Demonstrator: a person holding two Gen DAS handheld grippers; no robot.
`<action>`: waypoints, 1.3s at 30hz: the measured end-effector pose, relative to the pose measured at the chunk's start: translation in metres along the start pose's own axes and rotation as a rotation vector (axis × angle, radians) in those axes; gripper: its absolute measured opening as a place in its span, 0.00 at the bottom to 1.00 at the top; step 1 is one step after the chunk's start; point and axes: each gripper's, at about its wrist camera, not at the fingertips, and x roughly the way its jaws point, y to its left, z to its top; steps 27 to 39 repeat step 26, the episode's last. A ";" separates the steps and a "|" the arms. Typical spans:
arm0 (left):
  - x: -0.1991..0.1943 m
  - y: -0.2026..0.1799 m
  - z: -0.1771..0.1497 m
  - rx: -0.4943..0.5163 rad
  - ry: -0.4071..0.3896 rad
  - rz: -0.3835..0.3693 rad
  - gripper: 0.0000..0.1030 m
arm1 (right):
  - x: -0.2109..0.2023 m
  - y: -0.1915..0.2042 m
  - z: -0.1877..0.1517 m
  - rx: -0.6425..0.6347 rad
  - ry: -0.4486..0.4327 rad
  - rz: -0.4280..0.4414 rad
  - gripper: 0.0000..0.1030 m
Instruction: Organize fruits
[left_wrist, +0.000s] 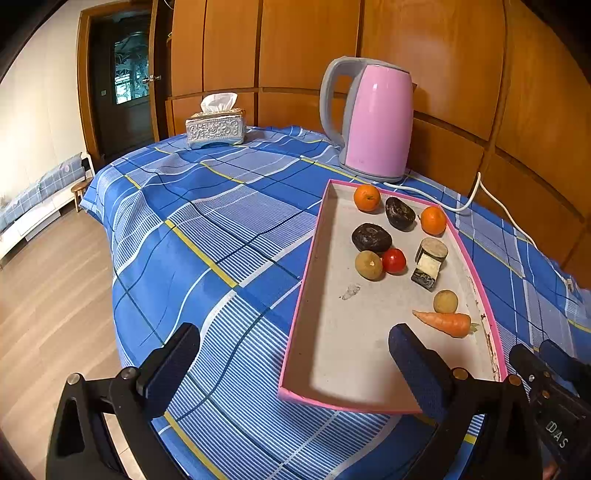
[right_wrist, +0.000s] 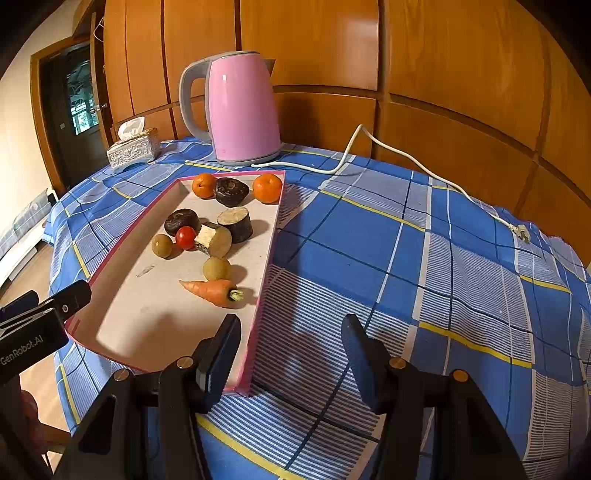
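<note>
Both grippers hang open and empty at the near end of a pink-rimmed tray (left_wrist: 306, 291) of fruit on a blue checked tablecloth (left_wrist: 207, 229).

The left gripper (left_wrist: 295, 363) has its jaws spread wide across the tray's near left wall; the right gripper (right_wrist: 291, 354) has its jaws wide across the near right wall. In the tray, two oranges (right_wrist: 204, 185) (right_wrist: 267, 188) lie at the far end with a dark lump (right_wrist: 231, 191) between them. A tomato (right_wrist: 185, 237) sits mid-tray, touching a brownish round fruit (right_wrist: 161, 245). A carrot (right_wrist: 211, 291) lies nearest the grippers, with another round fruit (right_wrist: 216, 268) just behind it. A pink kettle (right_wrist: 242, 110) stands beyond the tray, a tissue box (right_wrist: 133, 149) at far left.
</note>
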 end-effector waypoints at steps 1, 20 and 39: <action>0.000 0.000 0.000 0.000 -0.001 0.002 1.00 | 0.000 0.000 0.000 -0.001 -0.001 0.000 0.56; 0.001 0.000 -0.001 0.005 0.009 -0.001 1.00 | 0.000 0.001 0.000 -0.007 0.002 0.004 0.56; 0.003 0.005 0.000 -0.017 0.013 -0.001 1.00 | -0.002 -0.004 0.001 0.003 -0.021 -0.005 0.56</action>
